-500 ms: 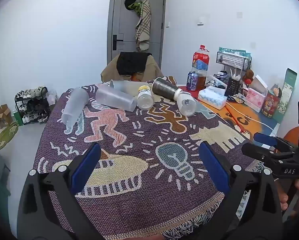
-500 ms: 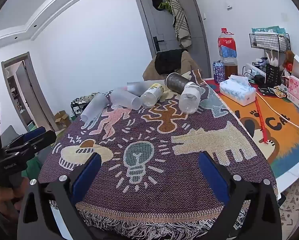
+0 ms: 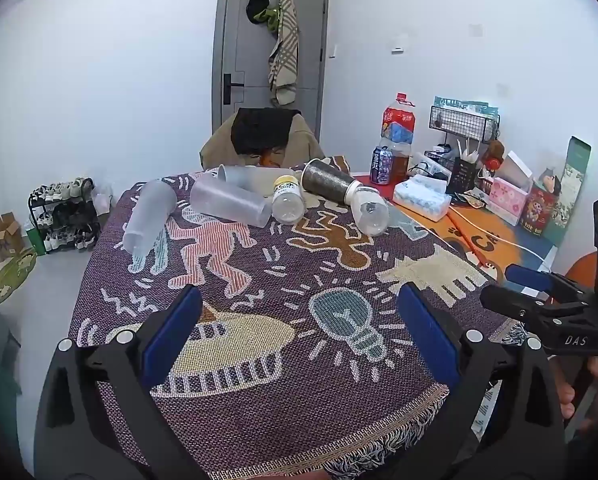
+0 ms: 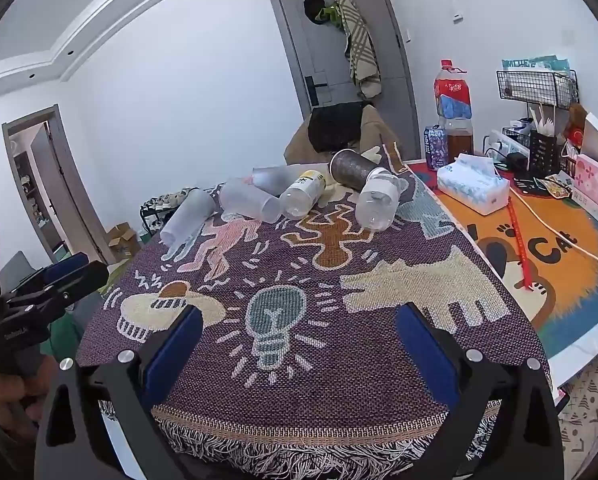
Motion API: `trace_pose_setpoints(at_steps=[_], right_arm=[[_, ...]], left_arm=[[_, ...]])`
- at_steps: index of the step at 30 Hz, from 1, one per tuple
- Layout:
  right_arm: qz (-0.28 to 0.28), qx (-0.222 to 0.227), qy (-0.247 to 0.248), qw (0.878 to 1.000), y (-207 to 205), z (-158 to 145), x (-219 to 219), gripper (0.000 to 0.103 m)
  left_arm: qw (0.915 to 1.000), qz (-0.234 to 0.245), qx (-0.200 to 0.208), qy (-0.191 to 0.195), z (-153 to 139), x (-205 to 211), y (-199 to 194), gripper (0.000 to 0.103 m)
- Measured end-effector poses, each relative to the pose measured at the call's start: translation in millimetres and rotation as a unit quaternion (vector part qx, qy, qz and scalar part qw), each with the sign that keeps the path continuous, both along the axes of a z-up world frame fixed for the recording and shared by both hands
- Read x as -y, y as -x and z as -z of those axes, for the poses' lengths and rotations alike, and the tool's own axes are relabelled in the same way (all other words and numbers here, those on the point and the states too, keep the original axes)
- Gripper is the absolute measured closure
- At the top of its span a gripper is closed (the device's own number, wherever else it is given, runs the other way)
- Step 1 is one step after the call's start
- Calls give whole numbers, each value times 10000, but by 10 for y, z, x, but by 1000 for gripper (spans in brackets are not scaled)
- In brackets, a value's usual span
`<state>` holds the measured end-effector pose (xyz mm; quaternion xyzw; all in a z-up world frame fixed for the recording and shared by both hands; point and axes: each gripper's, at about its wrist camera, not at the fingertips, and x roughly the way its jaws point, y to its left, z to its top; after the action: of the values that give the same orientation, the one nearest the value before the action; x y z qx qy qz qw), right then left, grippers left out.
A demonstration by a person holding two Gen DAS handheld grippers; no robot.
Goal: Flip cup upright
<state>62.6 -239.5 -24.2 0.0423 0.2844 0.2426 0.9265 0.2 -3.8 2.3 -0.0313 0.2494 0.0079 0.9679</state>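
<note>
Two hand-held grippers hover at the near edge of a bench; nothing has been grasped. The left hand-held gripper point(image 3: 299, 320) has its blue-padded jaws spread wide and empty, and the right hand-held gripper point(image 4: 299, 336) is spread and empty too.

The task looks barely begun — every cup lies on its side, well ahead of both grippers at the far end of the bench. Ahead and to the left of the left gripper lies a frosted cup point(image 3: 149, 218); further right another frosted cup point(image 3: 231, 202), with a third point(image 3: 251, 178) behind it. Ahead and slightly right lies a dark speckled cup point(image 3: 327, 180). Two clear bottles also lie there, one with a yellow cap point(image 3: 287, 200) and one with a white cap point(image 3: 369, 212). All reaching, gripping and turning upright remains.

The bench point(image 3: 555, 236) carries a purple woven cloth point(image 3: 259, 280) with cartoon figures and a fringed near edge. To the right sit a tissue box point(image 3: 421, 198), a large drink bottle point(image 3: 397, 136) and desk clutter. Beyond are white walls and a grey door point(image 3: 267, 48) hung with clothing.
</note>
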Motion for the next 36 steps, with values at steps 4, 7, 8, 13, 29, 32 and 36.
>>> trace_pose_setpoints(at_steps=[4, 7, 8, 13, 29, 32, 36], right_arm=[[5, 47, -15, 10000, 27, -14, -2, 8], [0, 51, -16, 10000, 36, -18, -3, 8], [0, 53, -12, 10000, 37, -18, -3, 8], [-5, 45, -8, 10000, 31, -19, -10, 8], [-16, 78, 12, 10000, 32, -20, -34, 8], [-14, 83, 13, 10000, 30, -20, -37, 8], [-13, 83, 9, 10000, 26, -17, -36, 8]], left_arm=[[10000, 3, 15, -7, -18, 7, 19, 5], [10000, 5, 86, -16, -41, -21, 40, 5], [9999, 10, 103, -9, -45, -17, 49, 5], [9999, 28, 111, 6, -51, -33, 47, 5], [9999, 30, 119, 11, -54, -38, 56, 5], [9999, 30, 118, 12, -54, -36, 55, 5], [9999, 30, 119, 8, -53, -35, 58, 5]])
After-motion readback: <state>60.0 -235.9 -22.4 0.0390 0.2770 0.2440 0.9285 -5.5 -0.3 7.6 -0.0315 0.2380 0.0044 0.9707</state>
